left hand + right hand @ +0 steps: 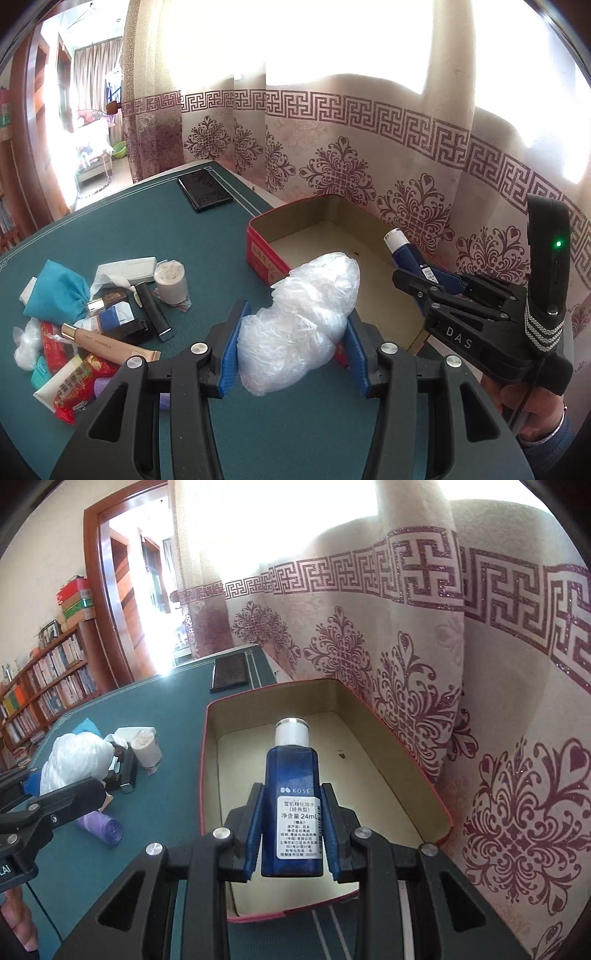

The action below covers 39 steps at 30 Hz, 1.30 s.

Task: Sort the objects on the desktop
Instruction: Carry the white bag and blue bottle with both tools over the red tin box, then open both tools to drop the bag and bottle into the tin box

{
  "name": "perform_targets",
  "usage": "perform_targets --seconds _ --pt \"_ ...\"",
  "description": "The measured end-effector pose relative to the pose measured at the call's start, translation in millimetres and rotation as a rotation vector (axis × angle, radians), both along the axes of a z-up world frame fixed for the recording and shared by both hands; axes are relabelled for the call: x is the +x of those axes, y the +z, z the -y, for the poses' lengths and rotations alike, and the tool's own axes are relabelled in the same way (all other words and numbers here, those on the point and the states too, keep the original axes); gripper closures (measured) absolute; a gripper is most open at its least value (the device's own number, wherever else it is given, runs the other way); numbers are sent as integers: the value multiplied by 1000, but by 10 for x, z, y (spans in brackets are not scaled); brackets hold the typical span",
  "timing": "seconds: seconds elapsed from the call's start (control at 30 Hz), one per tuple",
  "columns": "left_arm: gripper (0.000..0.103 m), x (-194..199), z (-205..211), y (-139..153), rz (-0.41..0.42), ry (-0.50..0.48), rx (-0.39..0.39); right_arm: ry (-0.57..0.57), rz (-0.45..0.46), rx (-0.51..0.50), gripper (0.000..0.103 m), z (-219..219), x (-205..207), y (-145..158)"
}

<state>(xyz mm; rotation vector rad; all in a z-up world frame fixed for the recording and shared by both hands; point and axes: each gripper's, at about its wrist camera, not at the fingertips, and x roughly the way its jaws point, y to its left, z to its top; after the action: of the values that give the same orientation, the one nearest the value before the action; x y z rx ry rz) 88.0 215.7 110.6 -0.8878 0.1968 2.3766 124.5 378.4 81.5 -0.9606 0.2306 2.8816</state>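
The left gripper (293, 332) is clamped on a crumpled plastic bag (303, 317) at lower centre, near the red box (266, 251). The right gripper (291, 830) grips a blue bottle (293, 801) over the box's open inside. Clutter (92, 317) lies at left.

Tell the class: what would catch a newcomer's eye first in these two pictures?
Probably the two held items: the right gripper clamps a blue bottle above the open red box, and the left gripper squeezes a crumpled clear plastic bag just short of that box. Next comes the heap of toiletries and packets on the green table.
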Motion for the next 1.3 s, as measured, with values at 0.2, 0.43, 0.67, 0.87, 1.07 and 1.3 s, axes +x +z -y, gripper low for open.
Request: perform_targets --seconds 0.2,0.43,0.67,0.87,1.07,1.3 --pt "51 -236 -375 -15 52 -45 22 -43 33 -16 71 -217 -54 -134" --pt "51 -446 -658 -163 112 -47 12 -60 53 -12 71 -295 -72 -211" --pt "33 -573 -769 -297 155 -35 -17 -123 75 -42 60 -448 -100 -275" --pt "32 -615 -725 -353 150 -6 -33 -149 56 -64 37 -491 -16 -285" --pt "32 -644 -600 -346 172 15 -2 -159 58 -57 30 -456 8 -279" --pt "32 -668 -390 -263 173 61 34 -163 39 -63 24 -411 27 -207"
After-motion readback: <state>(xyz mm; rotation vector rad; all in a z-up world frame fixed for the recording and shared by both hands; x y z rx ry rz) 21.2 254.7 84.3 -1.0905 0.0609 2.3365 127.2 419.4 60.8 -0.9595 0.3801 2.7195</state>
